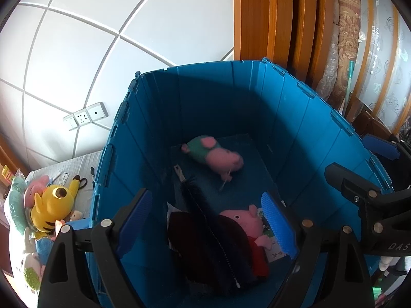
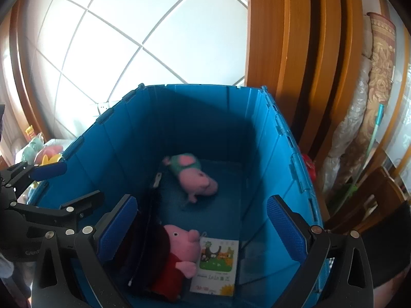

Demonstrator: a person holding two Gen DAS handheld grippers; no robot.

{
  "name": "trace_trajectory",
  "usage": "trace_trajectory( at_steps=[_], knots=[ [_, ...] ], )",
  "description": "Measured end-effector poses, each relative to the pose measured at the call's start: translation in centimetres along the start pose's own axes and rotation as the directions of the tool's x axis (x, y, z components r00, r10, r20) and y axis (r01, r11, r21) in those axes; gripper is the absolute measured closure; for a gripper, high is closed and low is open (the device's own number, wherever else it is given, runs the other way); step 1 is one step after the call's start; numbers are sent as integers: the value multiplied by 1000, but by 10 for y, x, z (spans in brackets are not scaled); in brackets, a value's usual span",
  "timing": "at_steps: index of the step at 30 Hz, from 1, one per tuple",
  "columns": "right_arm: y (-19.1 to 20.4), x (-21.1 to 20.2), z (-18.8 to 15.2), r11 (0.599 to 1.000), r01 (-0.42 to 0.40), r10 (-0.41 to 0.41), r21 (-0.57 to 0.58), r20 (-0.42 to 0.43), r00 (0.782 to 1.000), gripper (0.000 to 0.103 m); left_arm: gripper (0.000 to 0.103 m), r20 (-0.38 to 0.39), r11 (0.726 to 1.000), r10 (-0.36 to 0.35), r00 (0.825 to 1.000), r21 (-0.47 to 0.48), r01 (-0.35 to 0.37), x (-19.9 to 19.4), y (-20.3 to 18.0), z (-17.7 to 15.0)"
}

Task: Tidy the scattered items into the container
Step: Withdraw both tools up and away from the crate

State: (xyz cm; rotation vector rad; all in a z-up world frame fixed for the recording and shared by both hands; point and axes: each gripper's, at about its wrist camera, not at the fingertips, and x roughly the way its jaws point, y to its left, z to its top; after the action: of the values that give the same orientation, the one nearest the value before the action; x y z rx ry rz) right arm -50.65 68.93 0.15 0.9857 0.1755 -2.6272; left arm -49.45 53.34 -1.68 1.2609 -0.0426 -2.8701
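Note:
A deep blue plastic crate [image 1: 143, 138] [image 2: 108, 138] fills both views. On its floor lie a pink pig plush in a green shirt [image 1: 218, 155] [image 2: 192, 174], a pig plush in a red dress [image 1: 253, 233] [image 2: 179, 254], a dark zipped pouch [image 1: 208, 241] [image 2: 149, 220] and a small picture booklet [image 2: 217, 264]. My left gripper [image 1: 205, 225] is open and empty above the crate. My right gripper [image 2: 205, 231] is open and empty above it too, and shows at the right of the left wrist view [image 1: 359, 164].
A pile of plush toys, with a yellow one [image 1: 51, 205] on top, lies on the table left of the crate, beside pens [image 1: 92, 172]. A white tiled wall with sockets [image 1: 84, 115] stands behind. A wooden door frame [image 2: 295, 77] and rolled mats [image 2: 370, 102] are at right.

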Motion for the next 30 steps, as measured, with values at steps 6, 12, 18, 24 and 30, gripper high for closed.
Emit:
trace_trajectory(
  at_steps=[6,12,18,24,30],
  knots=[
    [4,-1,-3,1000,1,-1,-4,-9,1000,1,15,-5,1000,0,1000,-3,0,-2,0,-4],
    [4,-1,-7,1000,12,-12,-3,-28,1000,1,15,-30,1000,-2,1000,-12,2,-3,1,-11],
    [4,-6,-12,1000,22,-22,3,-27,999,1,15,-17,1000,-10,1000,-19,10,-11,5,-18],
    [9,-14,-19,999,36,-36,-4,-24,999,1,15,8,1000,-15,1000,-11,15,-23,8,-24],
    [15,-27,-23,996,88,-88,19,21,996,1,15,24,1000,-26,999,-9,26,-35,13,-31]
  ],
)
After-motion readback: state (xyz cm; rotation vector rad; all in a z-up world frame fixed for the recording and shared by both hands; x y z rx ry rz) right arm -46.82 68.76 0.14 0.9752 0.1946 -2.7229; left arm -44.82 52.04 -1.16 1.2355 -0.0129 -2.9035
